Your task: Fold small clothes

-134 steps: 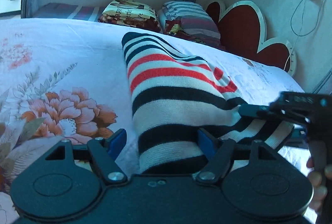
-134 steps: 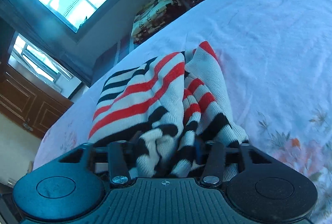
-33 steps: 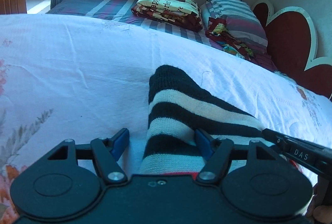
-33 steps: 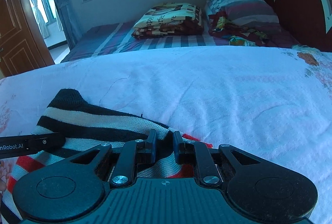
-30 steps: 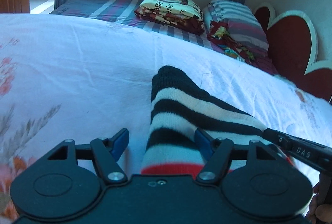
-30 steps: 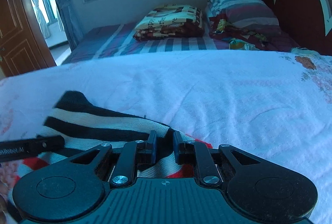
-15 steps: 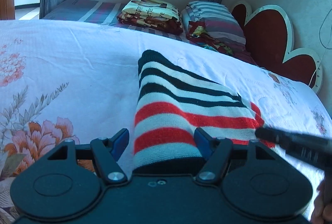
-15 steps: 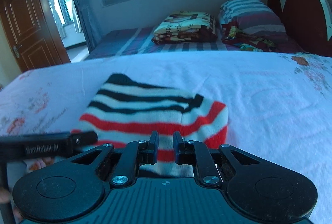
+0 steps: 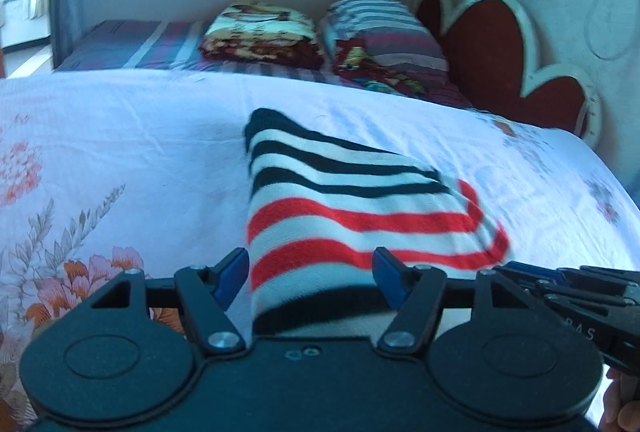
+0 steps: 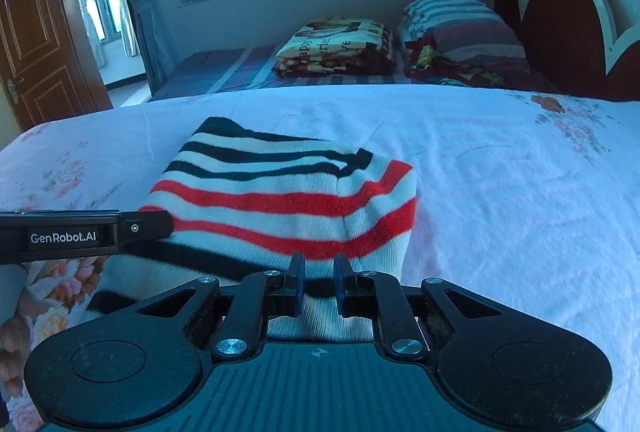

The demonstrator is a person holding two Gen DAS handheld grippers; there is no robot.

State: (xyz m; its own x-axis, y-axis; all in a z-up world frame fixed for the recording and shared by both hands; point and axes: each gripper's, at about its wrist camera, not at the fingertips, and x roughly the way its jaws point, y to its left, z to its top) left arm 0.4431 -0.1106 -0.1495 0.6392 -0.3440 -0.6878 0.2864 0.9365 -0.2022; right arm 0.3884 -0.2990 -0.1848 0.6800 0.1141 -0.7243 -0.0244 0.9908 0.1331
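Observation:
A small knitted garment with black, white and red stripes [image 9: 344,199] lies folded flat on the white floral bedspread [image 9: 120,151]. It also shows in the right wrist view [image 10: 280,199]. My left gripper [image 9: 312,268] is open, its blue-padded fingers straddling the garment's near left edge. My right gripper [image 10: 318,276] has its jaws slightly apart at the garment's near right edge, with the cloth lying between and below the fingertips. The left gripper's side shows in the right wrist view [image 10: 80,232].
A folded patterned blanket [image 10: 336,43] and striped pillows [image 10: 460,27] lie at the far end of the bed. A red heart-shaped headboard [image 9: 500,55] stands at the right. A wooden door [image 10: 36,43] is at the left.
Both grippers pulled back toward the near side, laying the garment down folded. The right gripper's jaws have parted slightly and the cloth has settled flat.

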